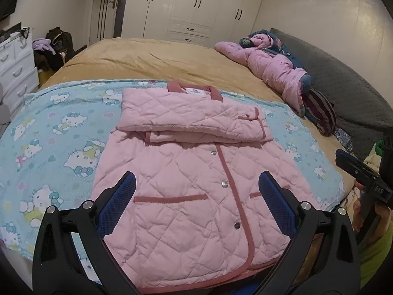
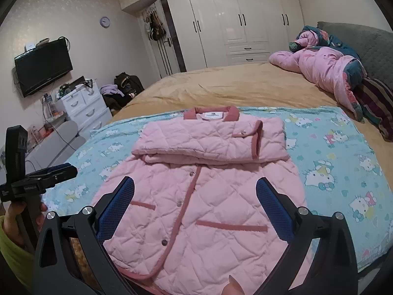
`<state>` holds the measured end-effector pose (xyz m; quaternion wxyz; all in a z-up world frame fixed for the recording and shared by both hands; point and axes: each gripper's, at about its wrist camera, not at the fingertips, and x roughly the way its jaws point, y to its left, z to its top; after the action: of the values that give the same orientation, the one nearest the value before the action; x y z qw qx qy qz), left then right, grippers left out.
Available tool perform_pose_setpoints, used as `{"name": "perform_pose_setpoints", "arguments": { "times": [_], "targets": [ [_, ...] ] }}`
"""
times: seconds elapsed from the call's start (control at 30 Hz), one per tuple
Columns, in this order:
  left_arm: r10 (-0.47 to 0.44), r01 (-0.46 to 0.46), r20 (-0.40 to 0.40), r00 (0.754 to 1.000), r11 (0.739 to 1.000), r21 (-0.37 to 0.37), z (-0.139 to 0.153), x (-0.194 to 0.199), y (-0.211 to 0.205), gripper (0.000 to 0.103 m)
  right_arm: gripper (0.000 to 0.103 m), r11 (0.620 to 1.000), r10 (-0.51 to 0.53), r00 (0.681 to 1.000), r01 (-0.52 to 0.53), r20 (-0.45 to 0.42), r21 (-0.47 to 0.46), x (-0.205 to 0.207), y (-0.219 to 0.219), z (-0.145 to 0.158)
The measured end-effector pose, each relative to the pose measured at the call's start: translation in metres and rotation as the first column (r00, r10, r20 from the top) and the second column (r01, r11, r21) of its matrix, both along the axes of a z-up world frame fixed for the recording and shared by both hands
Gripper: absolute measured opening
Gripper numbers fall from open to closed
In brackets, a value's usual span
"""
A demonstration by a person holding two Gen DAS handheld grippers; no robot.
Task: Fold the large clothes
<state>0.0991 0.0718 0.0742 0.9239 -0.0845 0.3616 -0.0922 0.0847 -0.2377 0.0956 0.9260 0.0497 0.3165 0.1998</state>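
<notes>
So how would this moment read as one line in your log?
stage: mid-fold | pink jacket: sleeves folded across chest, flat on blanket | left tongs: open | right tongs: open

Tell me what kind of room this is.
Most likely a home bedroom: a large bed with a tan cover, white built-in wardrobes along the far wall, and a white chest of drawers under a wall-mounted TV.

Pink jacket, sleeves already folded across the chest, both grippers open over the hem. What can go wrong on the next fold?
1. The sleeves lie loose across the pink jacket; lifting the hem may slide them off.
2. The left gripper and right gripper are both open, holding nothing. The quilted fabric looks thick, so a shallow pinch might catch only the top layer.
3. The cartoon blanket underneath could get pinched along with the hem.
</notes>
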Motion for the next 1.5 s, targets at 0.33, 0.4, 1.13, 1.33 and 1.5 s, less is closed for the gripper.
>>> {"name": "perform_pose_setpoints", "arguments": {
  "times": [0.33,0.4,1.13,1.33,1.5],
  "targets": [
    [0.023,-0.023,-0.018,1.0,0.999,0.025,-0.023,-0.012,0.008,0.094,0.099,1.0,-0.02,0.999,0.019,-0.034,-0.024,-0.008,-0.008,-0.019],
    [0.035,-0.034,-0.024,0.999,0.999,0.021,-0.029,-0.014,0.013,0.094,0.099,0.999,-0.024,0.999,0.023,-0.043,-0.028,-0.01,-0.01,-0.024],
    [0.148,-0.135,-0.144,0.978,0.986,0.099,-0.092,-0.036,0.066,0.094,0.099,0.991,-0.078,0.986,0.059,-0.149,-0.124,-0.026,-0.045,-0.091],
    [0.174,-0.152,-0.182,0.968,0.98,0.129,-0.11,-0.041,0.077,0.094,0.099,0.985,-0.105,0.976,0.076,-0.191,-0.156,-0.033,-0.058,-0.116],
    [0.19,-0.158,-0.208,0.959,0.975,0.159,-0.122,-0.042,0.079,0.094,0.099,0.981,-0.139,0.967,0.106,-0.213,-0.16,-0.036,-0.073,-0.127]
  ]
}}
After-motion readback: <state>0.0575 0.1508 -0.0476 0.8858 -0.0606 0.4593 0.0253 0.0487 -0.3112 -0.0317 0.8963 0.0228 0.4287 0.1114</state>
